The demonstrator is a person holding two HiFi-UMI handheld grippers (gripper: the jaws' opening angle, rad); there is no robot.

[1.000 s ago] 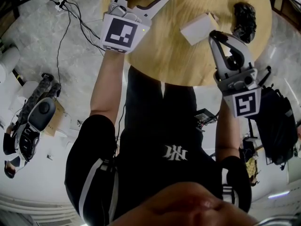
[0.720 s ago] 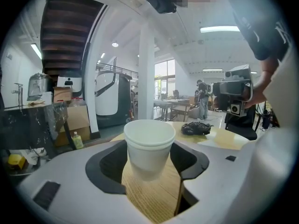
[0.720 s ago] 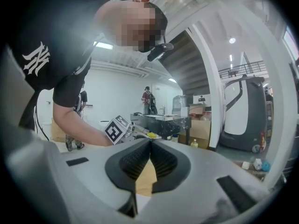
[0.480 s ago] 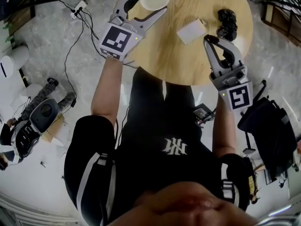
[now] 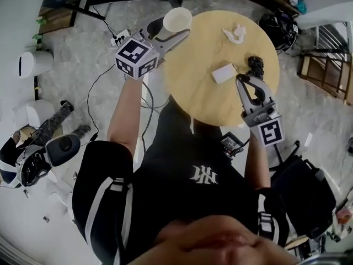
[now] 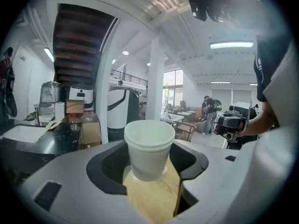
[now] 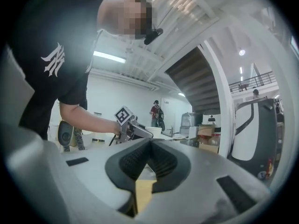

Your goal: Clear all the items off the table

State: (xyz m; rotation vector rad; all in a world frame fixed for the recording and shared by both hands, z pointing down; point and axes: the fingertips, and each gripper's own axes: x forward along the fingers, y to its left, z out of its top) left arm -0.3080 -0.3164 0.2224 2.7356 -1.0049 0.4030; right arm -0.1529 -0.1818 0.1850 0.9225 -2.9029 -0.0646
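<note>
My left gripper [image 5: 174, 31] is shut on a white paper cup [image 5: 177, 20] and holds it upright in the air over the left rim of the round wooden table [image 5: 193, 87]. Its jaws have just been closing, with the cup [image 6: 148, 148] between them. My right gripper [image 5: 243, 78] is shut and empty over the table's right side, and its jaws [image 7: 149, 143] meet with nothing between. On the table lie a white flat box [image 5: 224, 73], a crumpled white tissue [image 5: 235, 33] and a black lumpy item [image 5: 255, 65], which lies just past the right fingertips.
A power strip with cables [image 5: 118, 37] lies on the floor left of the table. A black bag [image 5: 300, 186] stands at the lower right, and black-and-white gear [image 5: 33, 162] at the far left. A staircase [image 6: 79, 45] rises behind.
Both grippers have risen, the left one carrying the cup up with it. The table now looks smaller and shows whole, with the tissue come into sight.
</note>
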